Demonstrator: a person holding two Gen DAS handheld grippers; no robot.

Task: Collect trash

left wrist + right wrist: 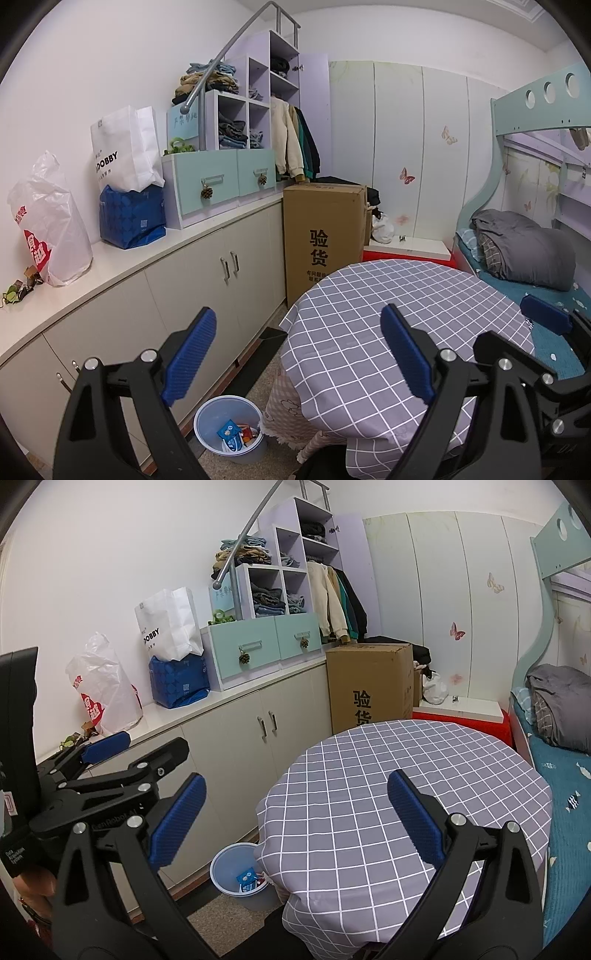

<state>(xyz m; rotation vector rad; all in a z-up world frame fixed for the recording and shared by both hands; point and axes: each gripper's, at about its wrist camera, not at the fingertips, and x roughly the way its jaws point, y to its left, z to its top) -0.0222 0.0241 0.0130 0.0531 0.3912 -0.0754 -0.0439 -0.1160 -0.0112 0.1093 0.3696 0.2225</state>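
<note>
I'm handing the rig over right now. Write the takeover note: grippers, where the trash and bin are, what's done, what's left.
Left gripper: open, empty, held above the table's near edge.
Right gripper: open, empty, beside it over the table.
Bin: light blue, on the floor between the table and the cabinets, partly tucked under the tablecloth in the right wrist view. It holds a blue-and-white wrapper and some red scraps.
Table: the checked cloth shows no trash on it.
Done: what is visible has gone into the bin.
Left: nothing visible on the table; check the floor beyond these views.
</note>
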